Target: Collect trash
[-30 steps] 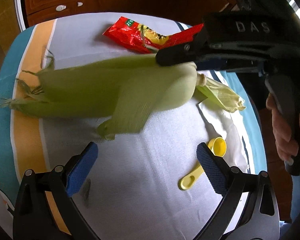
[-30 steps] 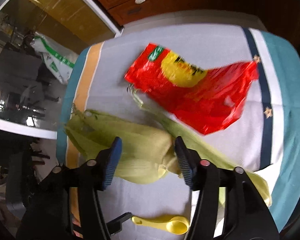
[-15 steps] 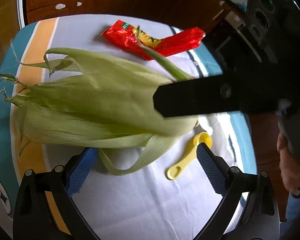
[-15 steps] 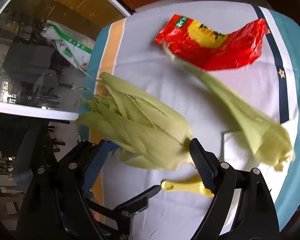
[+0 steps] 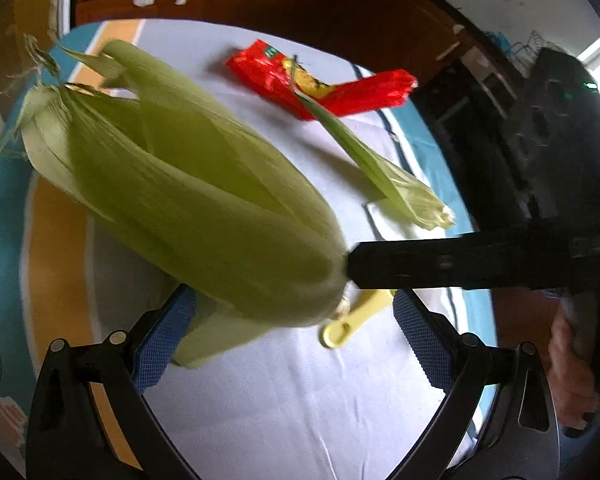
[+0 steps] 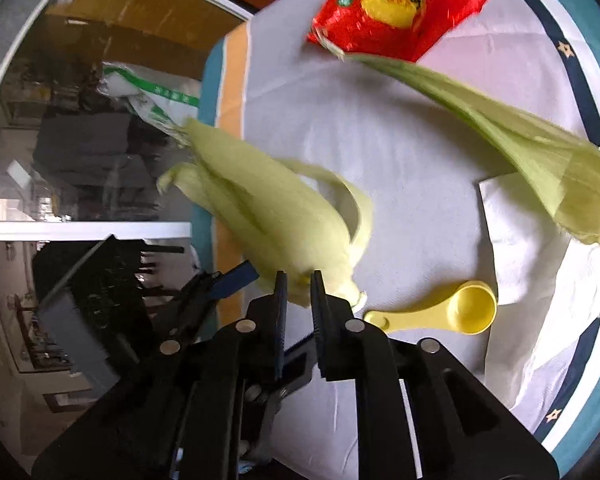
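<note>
Pale green corn husk bundle held off the white cloth-covered tabletop, its base pinched in the right gripper, whose jaws have just been closing. Left gripper fingers apart, nothing clamped. 1 loose green husk leaf near the tabletop's right edge, tip touching the red crinkled snack wrapper at the far edge. Yellow plastic measuring spoon just beside the bundle's base.

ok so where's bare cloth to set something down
Bare white cloth lies between the left tongs, nearer than the yellow scoop. Crowded further out: loose husk, red wrapper, napkin.
</note>
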Demonstrator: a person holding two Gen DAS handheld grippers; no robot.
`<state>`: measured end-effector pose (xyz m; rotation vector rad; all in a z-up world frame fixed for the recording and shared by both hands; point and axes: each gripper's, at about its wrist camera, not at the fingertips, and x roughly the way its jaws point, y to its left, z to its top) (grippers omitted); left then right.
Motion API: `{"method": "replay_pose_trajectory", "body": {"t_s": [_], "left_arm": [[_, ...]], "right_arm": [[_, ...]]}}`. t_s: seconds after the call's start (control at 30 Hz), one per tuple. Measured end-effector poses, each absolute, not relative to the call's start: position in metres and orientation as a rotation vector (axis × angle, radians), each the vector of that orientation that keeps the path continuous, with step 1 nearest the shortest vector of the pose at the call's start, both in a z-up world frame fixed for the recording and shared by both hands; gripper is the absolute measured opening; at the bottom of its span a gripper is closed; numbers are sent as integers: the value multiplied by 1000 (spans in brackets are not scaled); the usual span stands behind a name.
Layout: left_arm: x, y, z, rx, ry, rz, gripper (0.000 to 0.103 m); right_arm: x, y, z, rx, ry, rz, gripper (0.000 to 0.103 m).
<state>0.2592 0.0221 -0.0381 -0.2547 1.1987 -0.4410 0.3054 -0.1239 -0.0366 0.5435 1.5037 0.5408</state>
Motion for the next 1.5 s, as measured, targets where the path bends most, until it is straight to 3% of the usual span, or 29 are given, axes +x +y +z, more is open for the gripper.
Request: {"method": "replay_pose_trajectory", "body": {"t_s": [0.13, 0.17, 0.33, 0.53, 0.77, 0.9, 1.0, 1.17, 1.5], "left_arm": [[266, 23, -39, -279, 1192, -395, 99], [268, 24, -39, -285, 1191, -388, 99], [276, 30, -42, -294, 1195, -353, 99], [280, 34, -37, -284, 1191, -350, 99], [284, 29, -38, -197, 1139, -290, 99], [284, 31, -33, -241, 1115, -339, 70], [277, 24, -26, -168, 1107, -361, 62], [263, 26, -25, -97, 1153, -415, 62], [254, 50, -24, -132, 1173, -341, 72]], "right_arm": [[307, -138, -20, 514, 1430, 512, 44], [308, -143, -15, 498, 1401, 494, 45], [320, -154, -16, 471, 1351, 456, 45], [326, -130, -50, 553, 1462, 558, 45], [321, -129, -39, 522, 1442, 582, 45], [319, -159, -34, 500, 1396, 475, 45], [310, -183, -37, 467, 1397, 395, 45], [285, -195, -52, 429, 1433, 375, 45], [268, -156, -71, 325, 1462, 362, 45]]}}
